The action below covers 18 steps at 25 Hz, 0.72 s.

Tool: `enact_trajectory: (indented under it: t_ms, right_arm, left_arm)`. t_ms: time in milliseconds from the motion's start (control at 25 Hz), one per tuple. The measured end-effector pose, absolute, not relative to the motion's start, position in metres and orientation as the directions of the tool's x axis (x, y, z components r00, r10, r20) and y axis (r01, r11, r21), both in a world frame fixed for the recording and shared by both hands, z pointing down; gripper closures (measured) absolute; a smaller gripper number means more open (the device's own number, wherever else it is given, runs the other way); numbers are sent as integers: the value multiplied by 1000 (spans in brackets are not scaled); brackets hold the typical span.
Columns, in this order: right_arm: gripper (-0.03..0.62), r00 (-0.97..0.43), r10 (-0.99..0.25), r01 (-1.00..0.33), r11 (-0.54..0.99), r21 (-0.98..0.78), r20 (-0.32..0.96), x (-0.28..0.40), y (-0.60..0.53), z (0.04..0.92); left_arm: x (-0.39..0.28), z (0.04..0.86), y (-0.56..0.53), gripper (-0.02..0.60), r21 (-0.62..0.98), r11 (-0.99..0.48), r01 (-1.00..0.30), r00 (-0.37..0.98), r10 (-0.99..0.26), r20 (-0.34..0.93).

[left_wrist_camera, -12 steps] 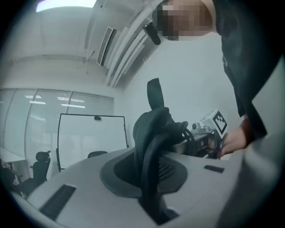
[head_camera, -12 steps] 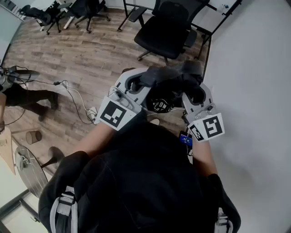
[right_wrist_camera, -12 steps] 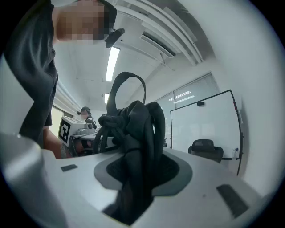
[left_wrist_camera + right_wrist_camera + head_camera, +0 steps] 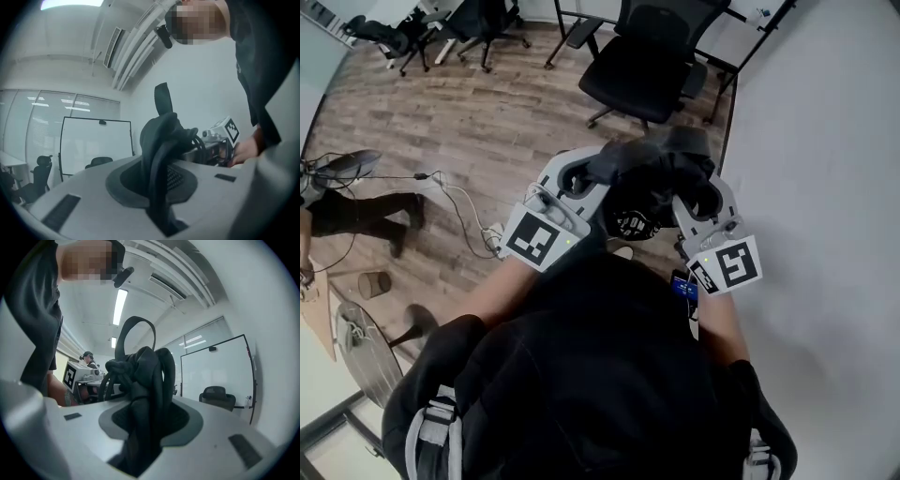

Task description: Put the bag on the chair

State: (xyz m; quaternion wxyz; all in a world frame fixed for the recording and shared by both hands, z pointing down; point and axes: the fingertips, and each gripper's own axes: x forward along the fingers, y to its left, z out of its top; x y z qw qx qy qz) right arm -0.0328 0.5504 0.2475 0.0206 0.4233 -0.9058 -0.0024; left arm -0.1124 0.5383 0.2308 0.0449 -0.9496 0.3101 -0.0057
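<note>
Plainly, the carry was the step in hand. Both tongs were closed on the bag (image 4: 652, 173). The left gripper (image 4: 596, 171) had a dark strap pinched flat between its jaws. The right gripper (image 4: 696, 187) was clamped on a thicker bunch of strap and fabric, so its jaws stood wider apart. The bag hung in the air between the two, short of the chair (image 4: 645, 66) on the person's side, and it touched neither the chair nor the floor (image 4: 469, 122).

The chair stood ahead with its seat bare and its back on the far side, an armrest at each flank. Its base rested on the floor, and a cable (image 4: 455, 202) lay well off to the chair's left, out of the likely path.

By my reading, nothing of the placing was done yet, only the approach. The next move would call for bringing both grippers forward together until the bag was over the seat and between the armrests. They would then lower it until the seat took its weight, and only after that let the jaws go. The chair looked like the rolling kind, so a push from the bag might shift it. The straps seemed liable to snag in the jaws on release.
</note>
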Motion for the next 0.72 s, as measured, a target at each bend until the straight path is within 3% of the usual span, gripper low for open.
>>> enact_trajectory:
  t_ms: [720]
  right_arm:
    - [448, -657, -753, -754, 657, -20, 43, -21, 502, 258]
  left_arm:
    - [-98, 239, 487, 540, -66, -796, -601, 797, -603, 17]
